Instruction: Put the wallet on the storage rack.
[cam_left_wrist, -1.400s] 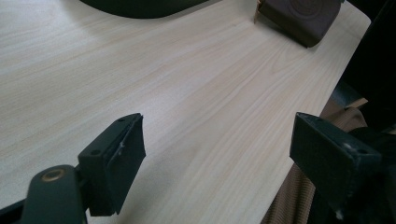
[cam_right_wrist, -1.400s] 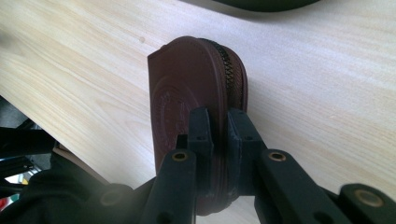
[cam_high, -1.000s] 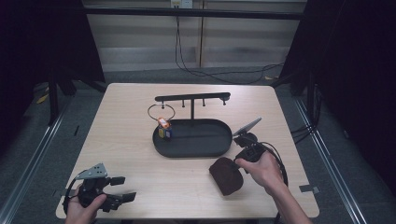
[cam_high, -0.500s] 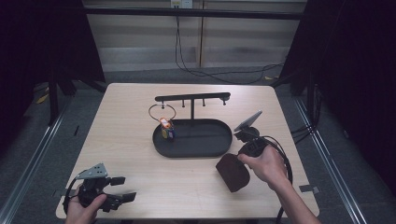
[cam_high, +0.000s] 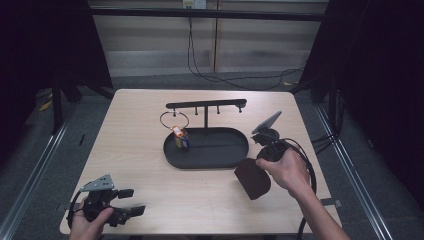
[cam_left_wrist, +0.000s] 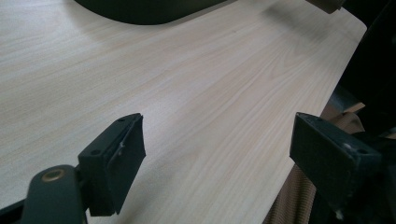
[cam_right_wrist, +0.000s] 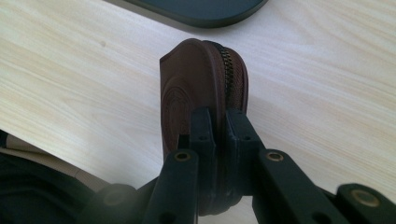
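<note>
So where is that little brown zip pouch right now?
The brown pouch is pinched in the right gripper, at the table's right front in the high view, just right of the black oval tray.

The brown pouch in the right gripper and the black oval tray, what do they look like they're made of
The brown pouch looks like leather or faux leather: matte grain, an embossed round mark, a metal zipper along its edge. The black oval tray seems to be matte painted metal, possibly plastic: thin raised rim, dull even sheen.

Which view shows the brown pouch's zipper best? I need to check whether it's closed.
The right gripper view: the brown pouch sits close up, its zipper running along the edge, apparently closed. The high view shows the pouch small and dark, without zipper detail.
</note>
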